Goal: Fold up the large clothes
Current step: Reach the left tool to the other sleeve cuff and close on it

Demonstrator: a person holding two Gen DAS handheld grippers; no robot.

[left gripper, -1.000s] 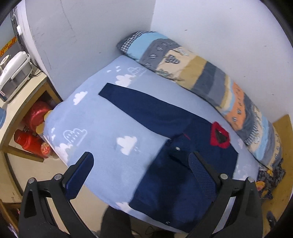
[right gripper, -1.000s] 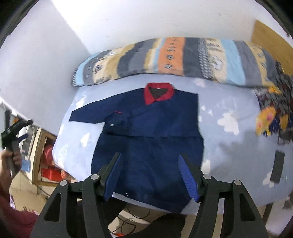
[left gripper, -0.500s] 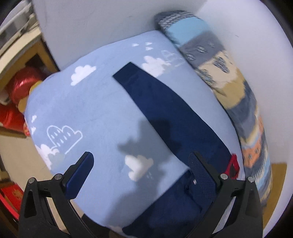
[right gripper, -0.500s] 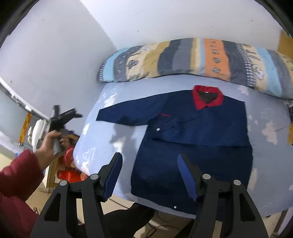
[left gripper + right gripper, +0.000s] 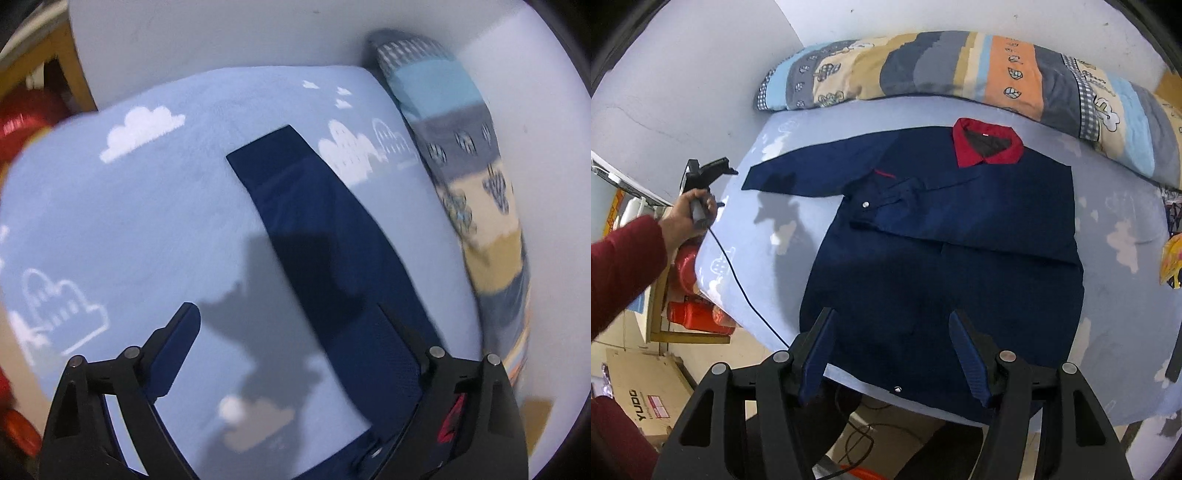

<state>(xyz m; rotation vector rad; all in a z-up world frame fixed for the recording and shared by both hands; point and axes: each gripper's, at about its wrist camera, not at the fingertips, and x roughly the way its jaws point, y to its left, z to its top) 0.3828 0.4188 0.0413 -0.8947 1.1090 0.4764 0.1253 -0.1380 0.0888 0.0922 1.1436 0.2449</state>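
Observation:
A navy jacket (image 5: 942,258) with a red collar (image 5: 988,147) lies flat on the light blue cloud-print bed (image 5: 1126,332). One sleeve is folded across its chest. The other sleeve (image 5: 314,221) stretches out straight over the sheet (image 5: 129,221). My left gripper (image 5: 284,314) hovers above this sleeve, jaws closing, pads apart and touching no cloth. In the right wrist view a hand in a red sleeve holds the left gripper (image 5: 709,170) beside the cuff. My right gripper (image 5: 892,314) hangs open over the jacket's hem at the bed's near edge, holding nothing.
A long striped bolster (image 5: 960,74) lies along the white wall behind the bed. A wooden shelf with red containers (image 5: 690,314) stands left of the bed, a cardboard box (image 5: 639,398) on the floor. A black cable (image 5: 738,284) crosses the bed's left edge. A yellow item (image 5: 1172,262) lies far right.
The left gripper has dropped and rolled, coming in close over the stretched sleeve, its jaws slightly narrower. The right gripper has shifted left and lower over the hem.

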